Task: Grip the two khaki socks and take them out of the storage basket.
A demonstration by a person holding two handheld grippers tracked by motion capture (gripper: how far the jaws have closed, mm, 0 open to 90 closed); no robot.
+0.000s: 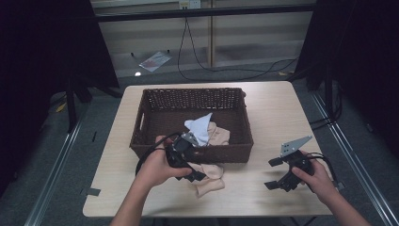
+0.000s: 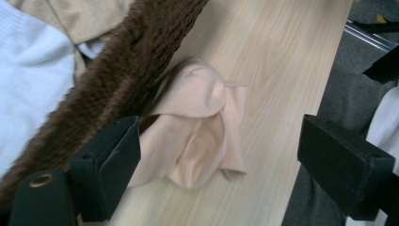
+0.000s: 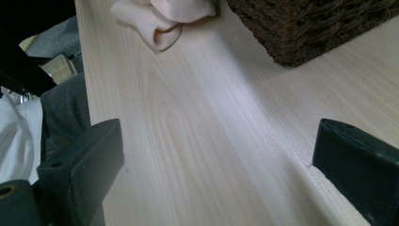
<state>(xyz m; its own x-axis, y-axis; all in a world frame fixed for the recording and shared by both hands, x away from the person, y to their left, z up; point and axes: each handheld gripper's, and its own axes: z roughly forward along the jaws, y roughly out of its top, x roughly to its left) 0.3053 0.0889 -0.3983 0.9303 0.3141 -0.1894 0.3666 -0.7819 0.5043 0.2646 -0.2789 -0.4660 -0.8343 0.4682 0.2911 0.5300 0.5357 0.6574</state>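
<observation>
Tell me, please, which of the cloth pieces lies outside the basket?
The peach cloth on the table, against the basket's front wall; the white cloth and another peach piece lie inside.

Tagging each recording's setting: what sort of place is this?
Probably a lab or studio recording bay: a lone wooden table, dark curtains at both sides, and loose cables on the grey floor behind it.

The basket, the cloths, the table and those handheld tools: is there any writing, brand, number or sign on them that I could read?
None: no readable text in any view.
The wicker basket, the peach cloth, the white cloth and the table bear no print.
A small pale label on the far rail is too small and blurred to read.
A packet on the floor is also too blurred.
</observation>
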